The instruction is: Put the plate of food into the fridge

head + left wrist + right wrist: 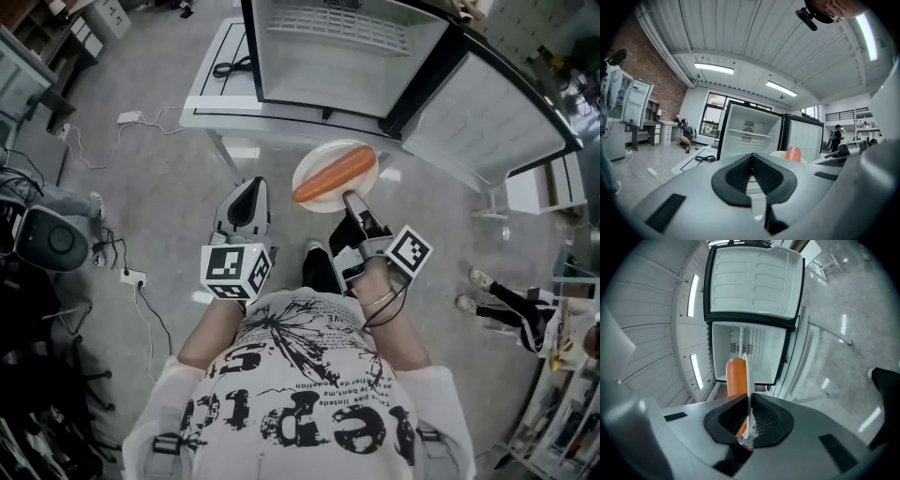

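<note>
In the head view, we see the white plate (323, 157) with a carrot (334, 174) on it, held out before the open fridge (328, 56). Our right gripper (350, 199) pinches its near rim. Our left gripper (249, 187) is beside it, not touching.

In the left gripper view, its jaws seem pressed together on nothing.

In the right gripper view, the jaws squeeze the plate's thin edge.

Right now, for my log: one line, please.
right gripper: shut on plate rim | carrot: on plate | left gripper: shut, empty | fridge: open

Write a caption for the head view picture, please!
Right tongs hold a carrot on a white plate before the open fridge.
</note>
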Demonstrator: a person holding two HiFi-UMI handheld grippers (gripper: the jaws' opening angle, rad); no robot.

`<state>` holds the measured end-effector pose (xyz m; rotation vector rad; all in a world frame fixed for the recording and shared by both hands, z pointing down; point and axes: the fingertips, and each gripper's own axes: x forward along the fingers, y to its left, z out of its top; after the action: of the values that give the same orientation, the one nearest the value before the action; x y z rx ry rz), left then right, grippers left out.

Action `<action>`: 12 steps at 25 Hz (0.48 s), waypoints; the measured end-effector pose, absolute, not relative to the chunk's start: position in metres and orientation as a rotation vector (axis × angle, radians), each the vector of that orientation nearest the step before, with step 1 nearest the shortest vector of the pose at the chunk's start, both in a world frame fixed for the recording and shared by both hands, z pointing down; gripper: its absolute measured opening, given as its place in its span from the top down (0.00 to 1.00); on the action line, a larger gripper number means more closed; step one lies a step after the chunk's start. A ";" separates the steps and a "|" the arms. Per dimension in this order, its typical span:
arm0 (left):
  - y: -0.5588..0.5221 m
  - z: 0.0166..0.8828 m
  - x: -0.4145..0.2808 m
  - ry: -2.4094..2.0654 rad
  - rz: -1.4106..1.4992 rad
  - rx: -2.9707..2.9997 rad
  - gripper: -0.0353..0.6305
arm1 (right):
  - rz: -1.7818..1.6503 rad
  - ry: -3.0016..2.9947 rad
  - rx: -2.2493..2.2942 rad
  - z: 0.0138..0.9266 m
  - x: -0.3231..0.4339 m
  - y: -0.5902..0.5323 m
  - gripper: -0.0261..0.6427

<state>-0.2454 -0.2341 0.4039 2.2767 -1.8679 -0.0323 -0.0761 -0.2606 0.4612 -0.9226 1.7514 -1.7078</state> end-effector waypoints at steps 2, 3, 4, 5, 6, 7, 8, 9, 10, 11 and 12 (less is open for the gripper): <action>-0.262 0.398 -0.241 -1.878 -0.040 2.283 0.94 | -1.703 1.775 -0.893 0.455 -0.076 -0.289 0.93; -0.276 0.395 -0.239 -1.886 -0.047 2.286 0.94 | -1.699 1.790 -0.877 0.451 -0.076 -0.303 0.93; -0.290 0.390 -0.237 -1.895 -0.053 2.289 0.94 | -1.695 1.805 -0.863 0.447 -0.076 -0.317 0.93; -0.304 0.385 -0.235 -1.905 -0.057 2.295 0.94 | -1.692 1.815 -0.850 0.443 -0.075 -0.330 0.93; -0.317 0.381 -0.232 -1.917 -0.051 2.306 0.94 | -1.689 1.822 -0.839 0.440 -0.074 -0.343 0.93; -0.328 0.378 -0.227 -1.932 -0.037 2.323 0.94 | -1.686 1.826 -0.831 0.437 -0.072 -0.355 0.93; -0.338 0.374 -0.222 -1.947 -0.018 2.343 0.94 | -1.682 1.831 -0.826 0.435 -0.069 -0.365 0.93; -0.347 0.372 -0.218 -1.957 -0.006 2.361 0.94 | -1.679 1.834 -0.822 0.434 -0.066 -0.375 0.93; -0.355 0.370 -0.214 -1.960 -0.005 2.372 0.94 | -1.677 1.836 -0.817 0.433 -0.063 -0.385 0.93; -0.363 0.369 -0.211 -1.958 -0.013 2.373 0.94 | -1.678 1.836 -0.811 0.433 -0.062 -0.393 0.93; -0.370 0.368 -0.210 -1.957 -0.022 2.370 0.94 | -1.682 1.834 -0.807 0.434 -0.060 -0.401 0.93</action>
<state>-0.2098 -0.3701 0.3684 2.3697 -1.9565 -0.0221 -0.0600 -0.4010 0.4336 -0.8071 1.8340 -1.6816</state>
